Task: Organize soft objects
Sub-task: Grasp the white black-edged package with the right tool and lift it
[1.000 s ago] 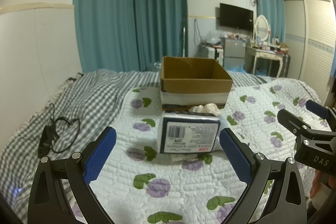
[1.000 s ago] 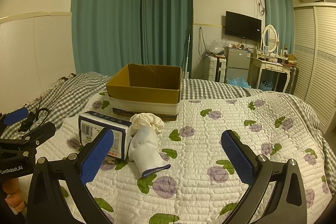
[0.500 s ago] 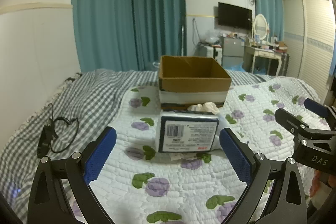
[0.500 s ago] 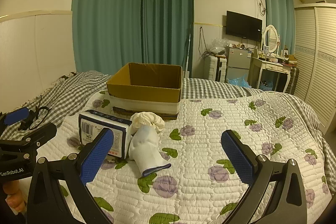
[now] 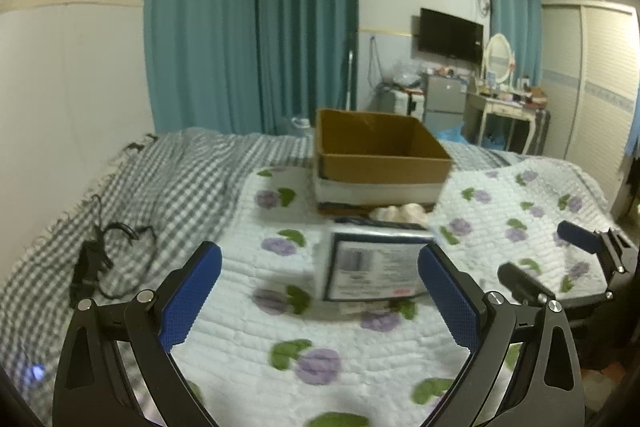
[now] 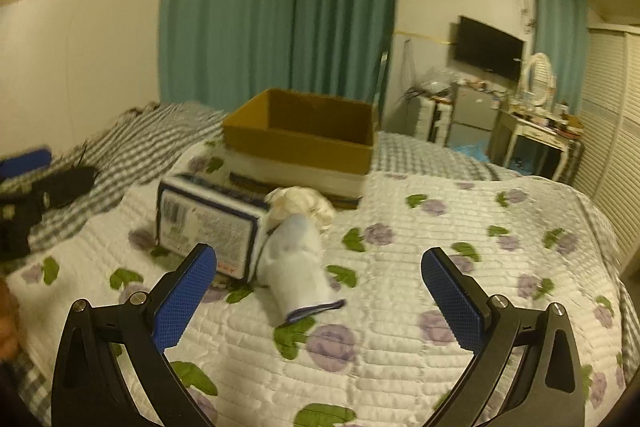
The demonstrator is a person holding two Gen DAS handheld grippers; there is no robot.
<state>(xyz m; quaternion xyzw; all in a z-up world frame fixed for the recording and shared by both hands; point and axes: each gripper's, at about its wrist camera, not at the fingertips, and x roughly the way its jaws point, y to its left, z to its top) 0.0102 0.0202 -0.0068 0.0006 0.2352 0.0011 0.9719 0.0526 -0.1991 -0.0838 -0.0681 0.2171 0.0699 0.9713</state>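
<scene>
Change: both grippers have come closer to the objects than half a second ago; the labelled pack now looms larger in each wrist view, and both views are blurred.
Bed: a white quilt [image 6: 400,267] with purple flowers and green leaves covers it; a grey checked blanket [image 5: 168,187] lies on the far left side of the box.
Box: an open cardboard box [image 6: 304,135] stands on the quilt and serves as the landmark; what its inside holds cannot be seen.
Pack: a soft white pack [image 5: 374,269] with a dark-bordered printed label lies on the quilt just in front of the box, label facing the cameras.
Sock: a white sock [image 6: 296,267] with a dark cuff lies in front of the box, touching the pack's right end.
Cream bundle: a crumpled cream cloth [image 6: 302,205] sits against the box's front wall, behind the sock.
Cable: a black cable [image 5: 104,259] lies on the checked blanket, well to the left of the box.
Left gripper: left gripper [image 5: 320,291] hovers in front of the box, blue fingers wide apart, holding nothing; the pack shows between them.
Right gripper: right gripper [image 6: 318,291] hovers in front of the box, fingers spread wide and holding nothing; the sock shows between them.
</scene>
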